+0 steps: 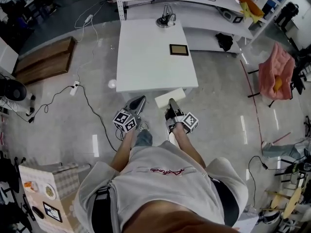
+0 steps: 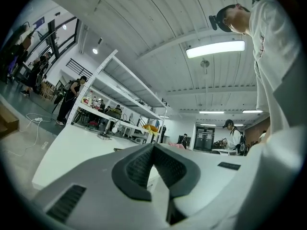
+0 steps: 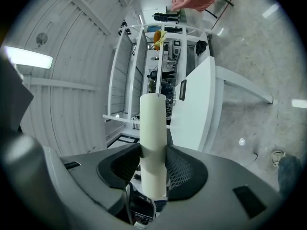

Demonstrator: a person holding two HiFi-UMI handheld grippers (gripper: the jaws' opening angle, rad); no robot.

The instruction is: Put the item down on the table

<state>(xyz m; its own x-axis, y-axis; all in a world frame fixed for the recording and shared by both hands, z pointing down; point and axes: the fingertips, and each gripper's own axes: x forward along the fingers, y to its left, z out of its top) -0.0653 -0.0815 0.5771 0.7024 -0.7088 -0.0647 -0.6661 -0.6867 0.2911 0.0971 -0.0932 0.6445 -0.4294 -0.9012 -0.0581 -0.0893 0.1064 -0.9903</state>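
The item is a cream-white flat block (image 1: 169, 97), seen end-on as a tall slab (image 3: 152, 123) in the right gripper view. My right gripper (image 1: 171, 104) is shut on it, with a dark pad pressing each side of the slab. In the head view the block is at the near edge of the white table (image 1: 150, 52), by its right corner. My left gripper (image 1: 140, 101) is beside it on the left, just short of that edge. Its jaws (image 2: 153, 150) meet at the tips with nothing between them.
A dark framed tablet (image 1: 179, 49) lies on the table's right side and a metal lamp (image 1: 166, 19) stands at its far end. White shelving (image 1: 194, 4) runs behind. Cables (image 1: 87, 98) and a wooden board (image 1: 46, 59) lie on the floor at left.
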